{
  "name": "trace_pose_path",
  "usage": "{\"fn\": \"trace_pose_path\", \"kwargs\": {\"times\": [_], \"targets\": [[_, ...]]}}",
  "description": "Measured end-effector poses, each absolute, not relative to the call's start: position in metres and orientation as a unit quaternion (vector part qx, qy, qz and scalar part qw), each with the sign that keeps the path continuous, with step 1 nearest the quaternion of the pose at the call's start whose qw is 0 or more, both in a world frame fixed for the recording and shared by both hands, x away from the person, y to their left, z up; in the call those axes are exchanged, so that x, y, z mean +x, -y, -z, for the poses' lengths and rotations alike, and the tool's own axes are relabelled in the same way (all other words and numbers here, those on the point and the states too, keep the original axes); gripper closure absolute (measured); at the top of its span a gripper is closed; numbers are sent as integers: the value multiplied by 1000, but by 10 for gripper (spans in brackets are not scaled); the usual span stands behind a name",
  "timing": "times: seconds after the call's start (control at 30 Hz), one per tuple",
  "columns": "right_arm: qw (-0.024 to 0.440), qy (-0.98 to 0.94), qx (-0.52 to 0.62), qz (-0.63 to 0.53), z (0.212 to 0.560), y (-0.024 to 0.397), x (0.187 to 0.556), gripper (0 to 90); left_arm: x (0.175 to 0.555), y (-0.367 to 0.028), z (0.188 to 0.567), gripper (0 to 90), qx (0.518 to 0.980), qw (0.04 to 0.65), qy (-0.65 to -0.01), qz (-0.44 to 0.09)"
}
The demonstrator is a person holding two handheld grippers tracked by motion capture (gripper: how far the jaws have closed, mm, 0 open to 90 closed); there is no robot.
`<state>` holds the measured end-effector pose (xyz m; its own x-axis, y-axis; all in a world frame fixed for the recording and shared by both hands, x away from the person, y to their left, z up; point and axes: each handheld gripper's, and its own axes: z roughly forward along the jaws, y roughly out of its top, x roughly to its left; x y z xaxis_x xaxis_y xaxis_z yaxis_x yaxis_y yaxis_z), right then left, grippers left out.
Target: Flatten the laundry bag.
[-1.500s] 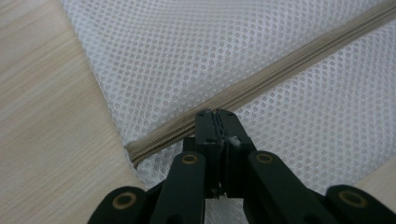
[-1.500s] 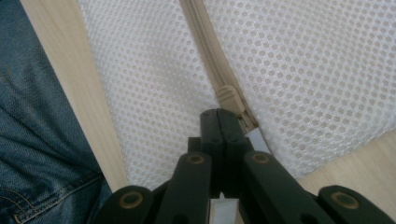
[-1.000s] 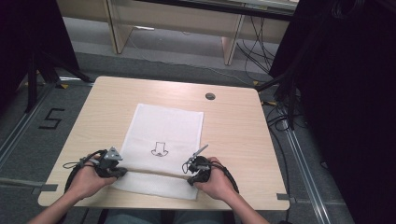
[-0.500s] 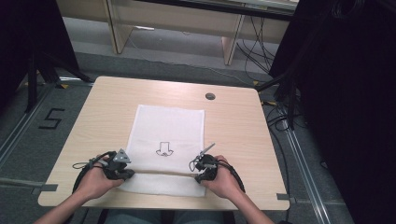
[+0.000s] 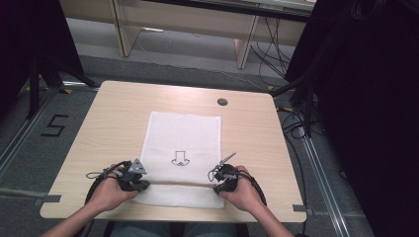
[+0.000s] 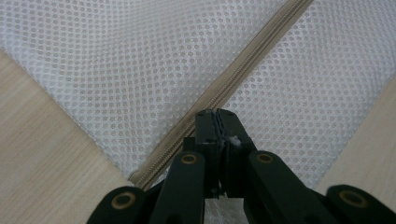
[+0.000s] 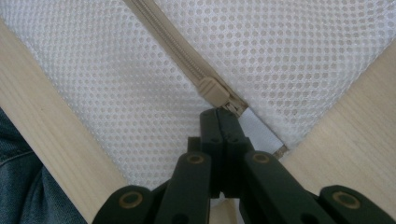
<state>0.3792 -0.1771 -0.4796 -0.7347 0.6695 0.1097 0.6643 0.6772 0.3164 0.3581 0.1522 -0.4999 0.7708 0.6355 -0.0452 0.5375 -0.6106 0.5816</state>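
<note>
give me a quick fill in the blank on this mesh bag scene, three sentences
1. The white mesh bag lies flat on a ____ table.
2. A beige ____ runs across the bag near the person's edge.
3. The jaws of the left tongs and of the right tongs are both ____.

Missing words: wooden; zipper; shut
</note>
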Motion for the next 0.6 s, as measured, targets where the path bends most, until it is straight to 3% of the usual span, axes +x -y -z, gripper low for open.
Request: {"fn": "trace_pose_path", "kwargs": {"times": [0.4, 0.6], "targets": [[4, -911, 371, -182, 479, 182, 378, 889, 358, -158, 498, 814, 890, 314, -321, -77], [43, -885, 393, -245, 458, 196, 380, 848, 355, -163, 489, 762, 870, 354, -329, -94]]}}
